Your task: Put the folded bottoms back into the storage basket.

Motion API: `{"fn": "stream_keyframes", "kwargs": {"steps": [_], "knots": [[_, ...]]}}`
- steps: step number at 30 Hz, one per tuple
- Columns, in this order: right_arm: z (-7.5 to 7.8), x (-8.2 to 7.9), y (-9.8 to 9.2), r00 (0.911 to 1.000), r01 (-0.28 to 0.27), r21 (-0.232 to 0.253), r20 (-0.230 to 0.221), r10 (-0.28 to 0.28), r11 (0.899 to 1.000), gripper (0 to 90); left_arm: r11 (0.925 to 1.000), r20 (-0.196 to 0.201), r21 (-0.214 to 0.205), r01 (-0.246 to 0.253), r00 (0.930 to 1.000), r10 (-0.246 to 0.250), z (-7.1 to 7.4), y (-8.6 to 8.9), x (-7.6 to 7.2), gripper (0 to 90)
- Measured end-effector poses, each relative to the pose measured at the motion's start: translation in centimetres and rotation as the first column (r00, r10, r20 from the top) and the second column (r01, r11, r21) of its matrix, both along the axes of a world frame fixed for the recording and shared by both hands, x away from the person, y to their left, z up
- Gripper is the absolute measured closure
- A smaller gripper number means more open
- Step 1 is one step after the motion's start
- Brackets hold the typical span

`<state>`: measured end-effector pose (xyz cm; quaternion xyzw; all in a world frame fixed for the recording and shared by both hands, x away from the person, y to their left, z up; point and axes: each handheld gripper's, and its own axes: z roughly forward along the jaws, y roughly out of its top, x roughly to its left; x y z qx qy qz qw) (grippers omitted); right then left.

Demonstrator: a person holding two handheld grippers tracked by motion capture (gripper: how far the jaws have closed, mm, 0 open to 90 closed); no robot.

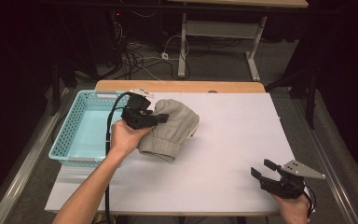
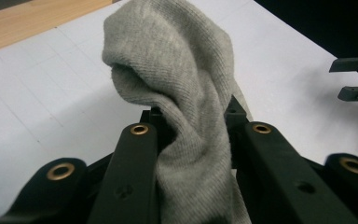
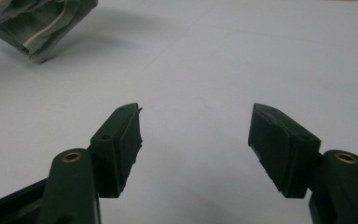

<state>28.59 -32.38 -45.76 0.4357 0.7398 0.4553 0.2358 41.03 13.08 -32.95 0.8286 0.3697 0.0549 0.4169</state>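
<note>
The left gripper (image 1: pixel 161 119) pinches a soft grey knitted beanie (image 1: pixel 172 128) beside the light blue plastic basket (image 1: pixel 77 128); light and limp, it likely sags, so gripping bunched fabric suits it. The right gripper (image 1: pixel 263 169) hovers open, empty.

We see the white surface (image 1: pixel 223 140) lying bare between the grey cloth (image 1: pixel 172 128) and the right gripper (image 1: pixel 264 170), so a gripper passes freely there. At the left edge the blue basket (image 1: pixel 81 135) blocks the way, its wall just beside the cloth.
</note>
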Motion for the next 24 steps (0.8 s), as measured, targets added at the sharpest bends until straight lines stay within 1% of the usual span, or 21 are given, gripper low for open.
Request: {"fn": "stream_keyframes", "kwargs": {"steps": [4,11,13,24], "knots": [[-0.1,0.0,-0.1,1.0000,0.002,0.001,-0.004,-0.002,1.000,34.8,0.9998,0.005,-0.016,-0.013,0.9999,0.013,0.2,0.7,-0.1,73.2],[0.0,0.0,0.0,1.0000,-0.001,-0.001,-0.002,0.001,1.000,34.8,0.9992,0.008,-0.030,-0.025,0.9997,0.025,0.5,1.8,-0.5,73.2],[0.0,0.0,0.0,1.0000,0.001,0.000,0.000,-0.001,1.000,34.9,0.9984,0.011,-0.043,-0.037,0.9992,0.038,0.7,2.4,-0.6,73.2],[0.0,-0.1,0.0,1.0000,0.006,0.002,0.002,-0.006,1.000,35.0,0.9956,0.020,-0.056,-0.075,0.9969,0.076,1.1,4.3,-1.0,73.1]]}}
